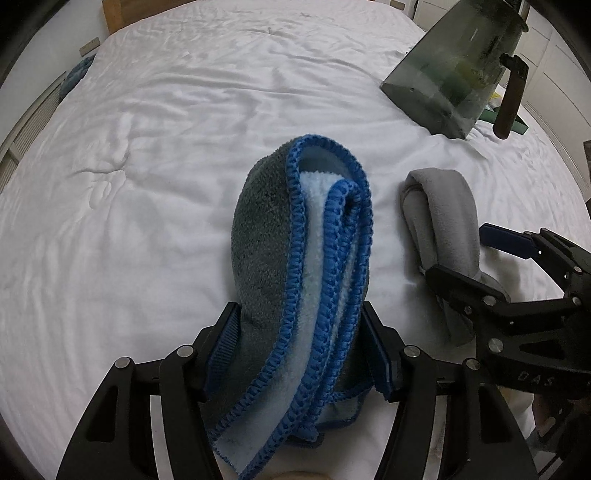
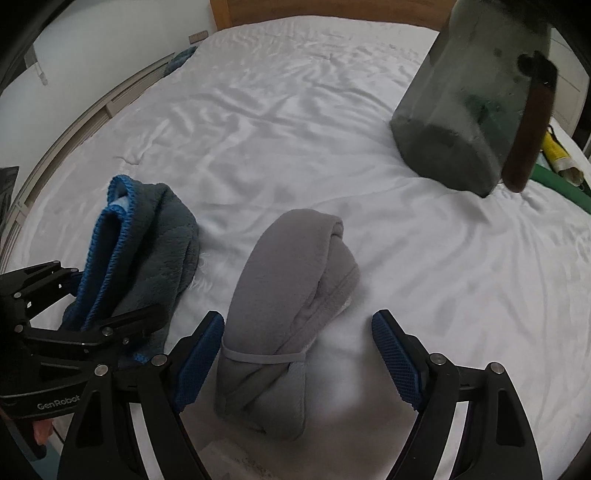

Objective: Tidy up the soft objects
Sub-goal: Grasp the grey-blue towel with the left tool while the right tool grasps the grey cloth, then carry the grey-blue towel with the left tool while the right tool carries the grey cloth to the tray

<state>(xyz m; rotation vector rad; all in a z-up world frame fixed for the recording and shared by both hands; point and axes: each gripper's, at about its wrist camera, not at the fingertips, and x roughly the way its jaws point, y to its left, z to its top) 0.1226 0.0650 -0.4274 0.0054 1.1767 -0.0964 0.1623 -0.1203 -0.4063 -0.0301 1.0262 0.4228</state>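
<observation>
A white-sheeted bed (image 1: 184,147) fills both wrist views, its cover creased, a wooden headboard (image 2: 332,11) at the far edge. At far right on the bed stands a smoky translucent storage bin (image 1: 450,70), tilted in the fisheye, with a dark handle (image 1: 511,96) hanging down its right side; green and yellow items (image 2: 557,162) lie just beyond it, too small to identify.

Near the middle, a dark grey towel with blue stitched trim (image 1: 295,266) is bunched and folded over, showing its pale blue inner face. The left gripper (image 1: 304,350) pinches it, the blue-padded fingers (image 1: 221,343) pressed into the cloth on both sides.

To its right, close but apart, a light grey fleece cloth (image 2: 284,306) lies in a rolled bundle on the sheet, bound by an elastic band (image 2: 264,358) around its near end. The right gripper (image 2: 295,362) straddles that near end, jaws spread; the left pad (image 2: 199,358) is at or just beside the fleece, while the right pad (image 2: 397,358) stands clear of it over bare sheet.

At the far left edge of the bed, a blue textured object (image 1: 79,70) peeks in, largely hidden.
</observation>
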